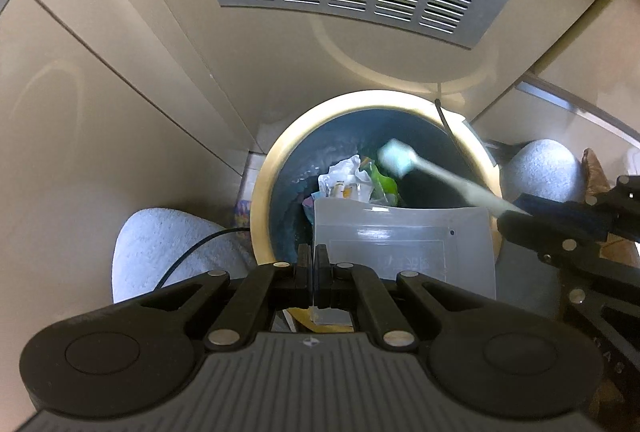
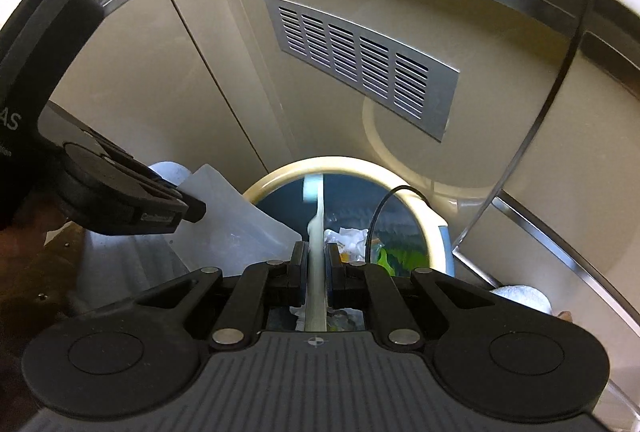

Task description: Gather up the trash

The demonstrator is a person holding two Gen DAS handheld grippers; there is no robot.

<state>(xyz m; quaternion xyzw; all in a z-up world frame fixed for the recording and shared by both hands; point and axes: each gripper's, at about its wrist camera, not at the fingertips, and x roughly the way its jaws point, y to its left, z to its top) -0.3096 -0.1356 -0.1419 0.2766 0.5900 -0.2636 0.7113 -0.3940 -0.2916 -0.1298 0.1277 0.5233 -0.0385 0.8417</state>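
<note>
We've got the left hand-held gripper [image 1: 313, 272] clenched on a thin plastic lid [image 1: 404, 244]: light, floppy, pinch the edge. Right hand-held gripper [image 2: 316, 264] is grasping a toothbrush [image 2: 314, 232] by the handle: stiff, slick, over the trash bin [image 1: 272, 168] at centre frame.

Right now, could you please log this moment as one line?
left hand-held gripper: shut on plastic sheet | right hand-held gripper: shut on toothbrush | both above trash bin | bin holds wrappers

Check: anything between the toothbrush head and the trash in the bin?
Nothing. In the left wrist view the toothbrush head hangs over the open bin, with only air down to the crumpled trash.
</note>
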